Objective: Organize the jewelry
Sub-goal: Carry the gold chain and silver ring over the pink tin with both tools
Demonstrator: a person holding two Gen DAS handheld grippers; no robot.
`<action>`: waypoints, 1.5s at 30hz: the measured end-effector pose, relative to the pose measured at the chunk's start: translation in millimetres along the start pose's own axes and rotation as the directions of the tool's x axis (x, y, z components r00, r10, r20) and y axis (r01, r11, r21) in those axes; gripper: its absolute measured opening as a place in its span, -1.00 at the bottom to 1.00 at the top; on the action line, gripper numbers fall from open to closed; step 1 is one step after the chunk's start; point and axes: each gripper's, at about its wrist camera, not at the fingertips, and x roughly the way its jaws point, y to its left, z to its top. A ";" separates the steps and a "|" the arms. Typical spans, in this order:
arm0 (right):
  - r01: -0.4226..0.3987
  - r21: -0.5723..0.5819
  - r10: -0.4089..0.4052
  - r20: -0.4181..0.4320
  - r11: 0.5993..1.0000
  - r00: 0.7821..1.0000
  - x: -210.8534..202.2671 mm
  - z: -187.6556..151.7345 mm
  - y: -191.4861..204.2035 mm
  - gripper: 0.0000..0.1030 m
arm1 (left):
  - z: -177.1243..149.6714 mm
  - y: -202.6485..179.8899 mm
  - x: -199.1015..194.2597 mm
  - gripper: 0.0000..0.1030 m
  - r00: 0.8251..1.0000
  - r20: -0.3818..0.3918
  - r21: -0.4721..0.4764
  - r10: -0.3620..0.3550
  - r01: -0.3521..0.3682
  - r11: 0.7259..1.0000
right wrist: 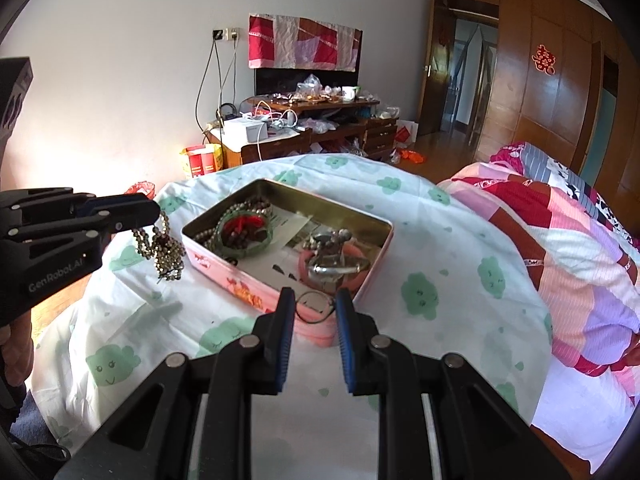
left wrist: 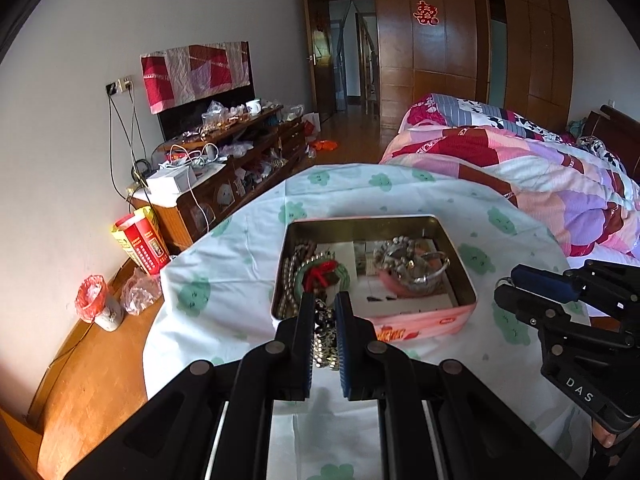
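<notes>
Beaded bracelet [right wrist: 162,252] hangs pinched in our left gripper [left wrist: 323,312], clear of the cloth, just left of the pink tin [right wrist: 288,236]. Our right gripper [right wrist: 312,308] pinches a thin dark cord loop [right wrist: 316,312] over the tin's near corner, above the cloud-print tablecloth [right wrist: 440,248].

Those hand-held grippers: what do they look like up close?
Both are black plastic linkages with round silver pivot pins and two flat fingers lined with ribbed blue pads. The left gripper carries pale "GenRobot.AI" lettering on its side; the right gripper shows "DAS".
</notes>
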 end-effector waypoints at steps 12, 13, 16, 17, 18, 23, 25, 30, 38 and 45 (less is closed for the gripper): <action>0.012 0.000 -0.012 0.015 1.000 1.000 9.6 16.5 -8.1 -0.56 | 25.2 -1.5 12.1 -0.82 0.999 0.025 0.022 0.019 -0.020 1.000; 0.012 0.001 -0.012 0.016 1.000 1.000 10.7 18.4 -8.7 -0.56 | 27.7 -0.9 14.1 -0.82 0.999 0.027 0.023 0.022 -0.022 0.999; 0.015 -0.006 -0.015 0.020 1.000 1.000 15.2 25.7 -9.0 -0.56 | 36.0 -0.8 21.2 -0.82 0.999 0.031 0.025 0.026 -0.027 0.999; 0.017 -0.010 -0.017 0.022 1.000 1.000 17.3 28.9 -9.1 -0.56 | 38.9 -0.6 23.8 -0.82 0.999 0.031 0.026 0.029 -0.030 0.999; 0.019 -0.012 -0.019 0.023 1.000 1.000 18.3 30.5 -9.1 -0.56 | 41.3 0.0 25.5 -0.82 0.999 0.032 0.027 0.031 -0.032 0.999; 0.026 -0.022 -0.025 0.026 0.999 0.999 28.2 42.1 -9.1 -0.56 | 54.2 0.3 38.4 -0.82 0.999 0.034 0.036 0.041 -0.042 0.998; 0.028 -0.023 -0.027 0.025 0.999 0.999 32.9 45.8 -9.5 -0.56 | 57.4 0.7 43.7 -0.82 0.999 0.032 0.037 0.043 -0.044 0.998; 0.036 -0.028 -0.035 0.011 0.999 0.999 49.7 51.3 -9.2 -0.56 | 62.0 -0.4 61.1 -0.82 0.998 0.016 0.040 0.056 -0.057 0.998; 0.048 -0.028 -0.049 -0.013 0.998 0.999 71.4 51.1 -10.7 -0.56 | 61.9 -0.6 82.5 -0.82 0.998 -0.013 0.043 0.069 -0.068 0.997; 0.056 -0.020 -0.056 -0.032 0.998 0.998 85.0 49.3 -14.1 -0.56 | 58.8 0.0 100.9 -0.82 0.996 -0.047 0.044 0.070 -0.068 0.997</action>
